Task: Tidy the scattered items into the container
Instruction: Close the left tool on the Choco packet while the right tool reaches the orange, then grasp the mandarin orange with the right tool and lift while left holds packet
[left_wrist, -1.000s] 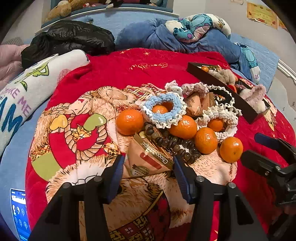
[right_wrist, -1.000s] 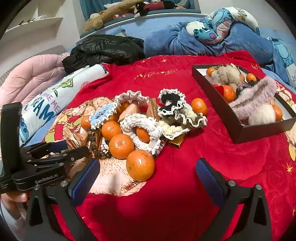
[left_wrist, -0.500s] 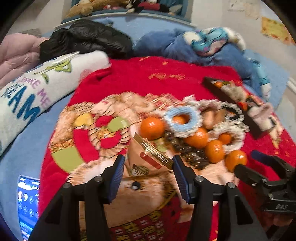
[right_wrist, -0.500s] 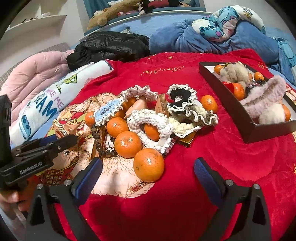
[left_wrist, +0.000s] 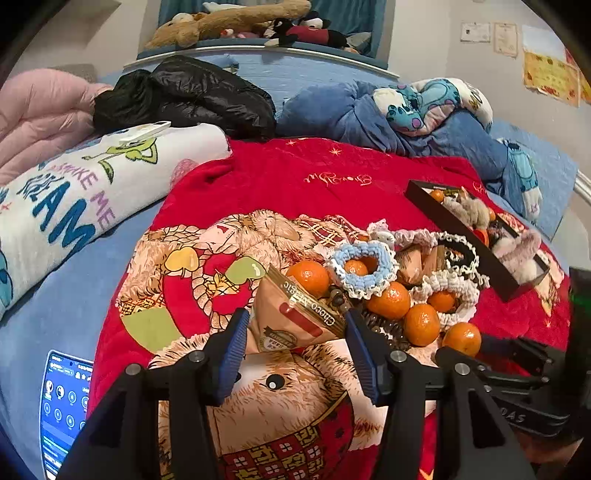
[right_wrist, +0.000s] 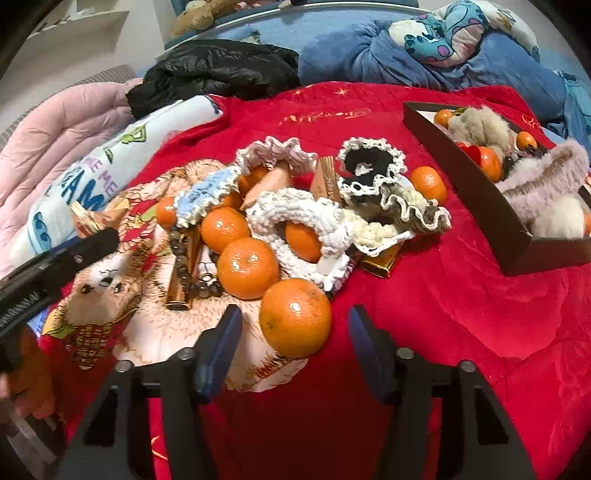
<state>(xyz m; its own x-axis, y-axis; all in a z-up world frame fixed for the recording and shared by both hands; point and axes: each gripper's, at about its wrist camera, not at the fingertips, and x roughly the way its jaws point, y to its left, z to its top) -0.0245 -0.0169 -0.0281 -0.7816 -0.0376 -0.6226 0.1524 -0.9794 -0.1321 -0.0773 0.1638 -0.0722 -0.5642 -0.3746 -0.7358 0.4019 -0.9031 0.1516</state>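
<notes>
My left gripper (left_wrist: 295, 343) holds a tan "Choco Magic" snack packet (left_wrist: 291, 317) between its blue pads, lifted off the red blanket. My right gripper (right_wrist: 293, 343) is open, its fingers on either side of the nearest mandarin (right_wrist: 295, 317) without touching it. Several mandarins (right_wrist: 246, 266), crocheted scrunchies (right_wrist: 303, 214), a bead bracelet (right_wrist: 184, 254) and gold-wrapped bars (right_wrist: 380, 258) lie in a heap. The dark box (right_wrist: 476, 192) at the right holds mandarins and furry scrunchies; it also shows in the left wrist view (left_wrist: 461, 229).
A rolled white printed blanket (left_wrist: 74, 192), a black jacket (left_wrist: 184, 96) and blue bedding (right_wrist: 424, 55) border the red blanket. A lit phone (left_wrist: 62, 398) lies at the lower left. The left gripper body (right_wrist: 55, 266) shows at the right wrist view's left edge.
My left gripper has lifted the packet and drawn back left from the heap. My right gripper has moved forward until its fingers flank the nearest mandarin.
</notes>
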